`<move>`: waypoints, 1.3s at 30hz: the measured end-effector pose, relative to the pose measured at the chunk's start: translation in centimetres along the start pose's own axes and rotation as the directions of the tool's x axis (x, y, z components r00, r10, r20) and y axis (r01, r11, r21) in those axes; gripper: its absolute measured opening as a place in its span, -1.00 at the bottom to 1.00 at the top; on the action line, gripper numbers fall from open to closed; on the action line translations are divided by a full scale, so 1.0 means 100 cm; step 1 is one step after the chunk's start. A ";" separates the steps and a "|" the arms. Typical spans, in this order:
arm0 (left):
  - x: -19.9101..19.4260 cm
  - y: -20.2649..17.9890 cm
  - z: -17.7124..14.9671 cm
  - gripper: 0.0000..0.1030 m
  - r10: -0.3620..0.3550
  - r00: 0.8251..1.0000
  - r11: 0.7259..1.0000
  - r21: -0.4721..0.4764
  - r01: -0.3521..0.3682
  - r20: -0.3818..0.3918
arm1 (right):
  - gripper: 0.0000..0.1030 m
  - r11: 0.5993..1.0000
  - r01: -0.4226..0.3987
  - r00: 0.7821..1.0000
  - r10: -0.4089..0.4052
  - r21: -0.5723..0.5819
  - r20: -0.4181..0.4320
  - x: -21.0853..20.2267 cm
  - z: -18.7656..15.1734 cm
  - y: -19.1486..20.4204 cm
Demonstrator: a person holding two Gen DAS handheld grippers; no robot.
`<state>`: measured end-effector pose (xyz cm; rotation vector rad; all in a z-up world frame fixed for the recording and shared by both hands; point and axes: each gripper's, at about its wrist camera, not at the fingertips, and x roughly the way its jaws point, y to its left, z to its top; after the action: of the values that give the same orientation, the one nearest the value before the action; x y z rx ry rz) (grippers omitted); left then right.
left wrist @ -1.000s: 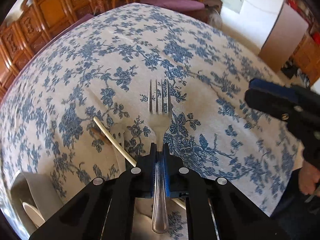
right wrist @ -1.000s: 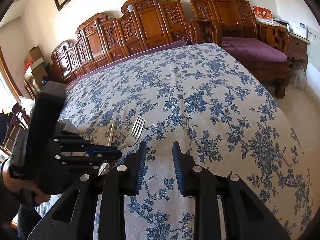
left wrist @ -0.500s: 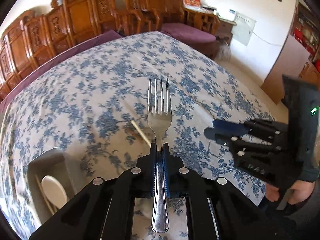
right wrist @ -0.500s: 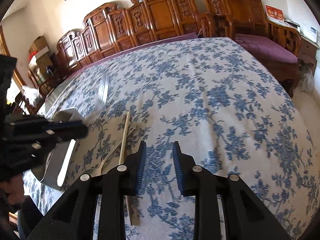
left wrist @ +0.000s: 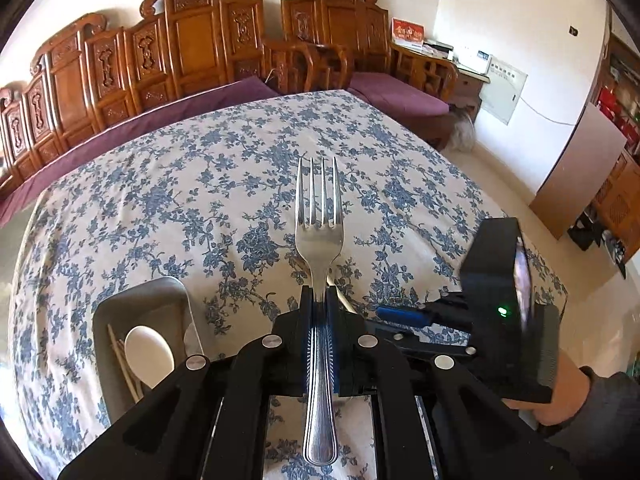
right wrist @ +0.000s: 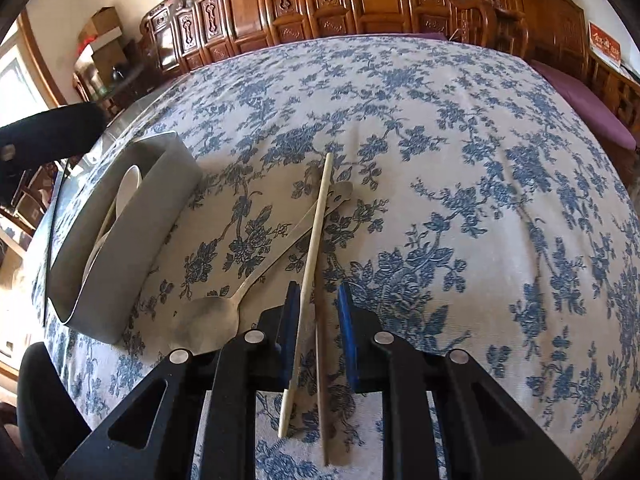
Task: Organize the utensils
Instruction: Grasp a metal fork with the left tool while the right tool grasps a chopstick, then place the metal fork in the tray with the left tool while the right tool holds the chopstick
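The left gripper (left wrist: 320,300) clenches a fork (left wrist: 319,236) above the table (left wrist: 168,200), while the right gripper (right wrist: 318,308), jaws just closing, straddles a chopstick (right wrist: 310,264) without pressing it.

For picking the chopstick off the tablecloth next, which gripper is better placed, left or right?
Right. The right gripper already straddles the chopstick, its jaws, which have just been closing, not yet pressing it. The left gripper is shut on the fork, raised off the cloth.

Probably a home: carved wooden settee (left wrist: 192,52).
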<state>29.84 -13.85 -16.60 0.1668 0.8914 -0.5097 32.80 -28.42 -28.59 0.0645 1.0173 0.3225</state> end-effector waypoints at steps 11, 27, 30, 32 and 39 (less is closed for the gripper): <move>-0.008 0.010 -0.009 -0.89 0.017 1.000 1.000 -0.020 -0.017 -0.005 | -0.87 1.000 0.026 1.000 -0.026 -0.001 -0.013 0.007 0.001 0.003; -0.023 0.030 -0.015 -0.89 0.062 0.998 0.997 -0.048 -0.062 0.008 | -0.88 0.996 -0.059 0.994 0.053 0.059 0.100 -0.026 0.004 -0.008; -0.029 0.044 -0.019 -0.89 0.086 0.996 0.994 -0.063 -0.085 0.008 | -0.88 0.997 -0.067 0.991 0.063 0.031 0.115 -0.031 0.003 0.001; -0.031 0.056 -0.024 -0.89 0.106 0.994 0.991 -0.078 -0.105 0.003 | -0.88 0.997 -0.071 0.990 0.069 0.012 0.121 -0.034 0.003 0.007; -0.024 0.090 -0.046 -0.89 0.151 0.988 0.979 -0.131 -0.156 -0.044 | -0.88 0.994 -0.101 0.984 0.105 -0.037 0.142 -0.044 0.000 0.031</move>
<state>29.77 -3.63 -18.18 0.1210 0.9347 -0.3029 29.98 -26.77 -24.36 0.1120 0.8672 0.4215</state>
